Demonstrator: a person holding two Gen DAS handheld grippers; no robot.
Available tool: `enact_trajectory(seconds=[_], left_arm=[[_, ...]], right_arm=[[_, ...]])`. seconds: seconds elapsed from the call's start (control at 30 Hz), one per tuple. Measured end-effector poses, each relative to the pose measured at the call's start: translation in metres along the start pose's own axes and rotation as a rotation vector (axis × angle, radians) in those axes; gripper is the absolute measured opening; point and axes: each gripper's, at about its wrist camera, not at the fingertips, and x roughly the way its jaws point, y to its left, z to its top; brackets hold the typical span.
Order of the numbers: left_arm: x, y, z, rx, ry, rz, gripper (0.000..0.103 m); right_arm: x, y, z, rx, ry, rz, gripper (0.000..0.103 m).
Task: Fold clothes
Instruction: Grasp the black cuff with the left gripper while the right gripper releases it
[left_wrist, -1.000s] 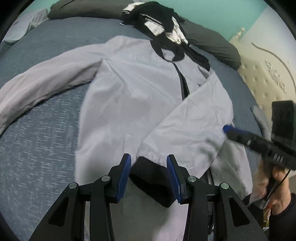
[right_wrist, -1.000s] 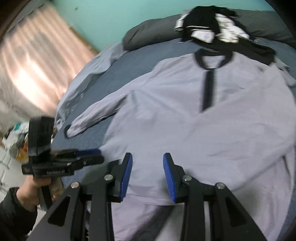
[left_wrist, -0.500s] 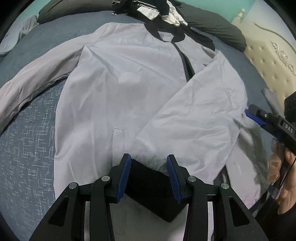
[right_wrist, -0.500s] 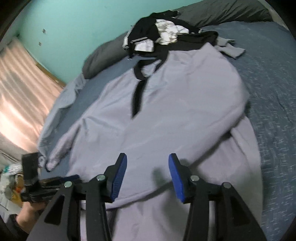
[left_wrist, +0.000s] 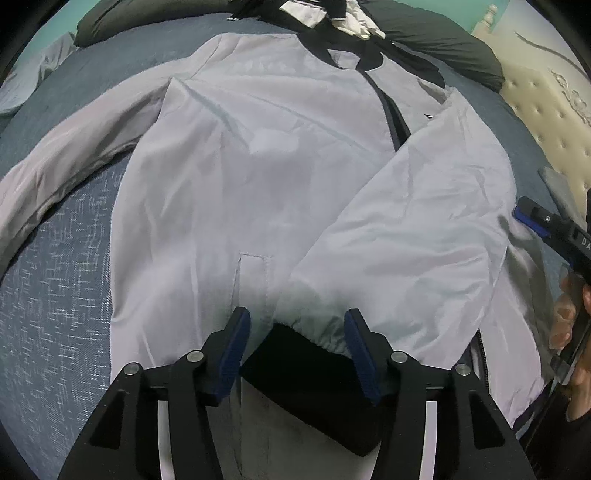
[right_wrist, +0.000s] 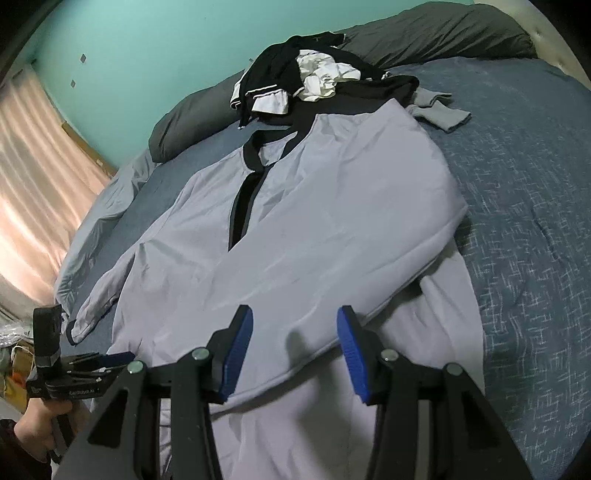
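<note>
One sleeve (left_wrist: 406, 229) of the grey jacket (left_wrist: 258, 166) is laid across its chest, black cuff (left_wrist: 310, 369) toward the foot edge of the bed (left_wrist: 55, 295). The left gripper (left_wrist: 295, 347) jaws have just been opened wider than half a second ago; the cuff lies between them, released, not pinched. The right gripper (right_wrist: 295, 347) jaws stand apart, nothing clamped, above the folded sleeve's edge. The other sleeve (left_wrist: 55, 177) is still spread toward the bed's side edge. First sleeve fold judged done; second sleeve likely next. Dark clothes (right_wrist: 306, 81) are piled near the pillows (right_wrist: 424, 37).
</note>
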Motion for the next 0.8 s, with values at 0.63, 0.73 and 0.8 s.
enact_trajectory(seconds=[0.63,0.73,0.8], left_arm=[[0.027,-0.006,0.006,0.006,0.082,-0.010,0.095],[0.030,-0.009,0.008,0.011,0.093,0.001,0.100],[0.030,-0.009,0.009,0.006,0.096,0.005,0.102]], right_arm=[[0.003,-0.010,0.008,0.061,-0.019,0.041,0.048],[0.002,-0.011,0.009,0.067,-0.022,0.044,0.048],[0.002,-0.013,0.009,0.075,-0.023,0.046,0.048]])
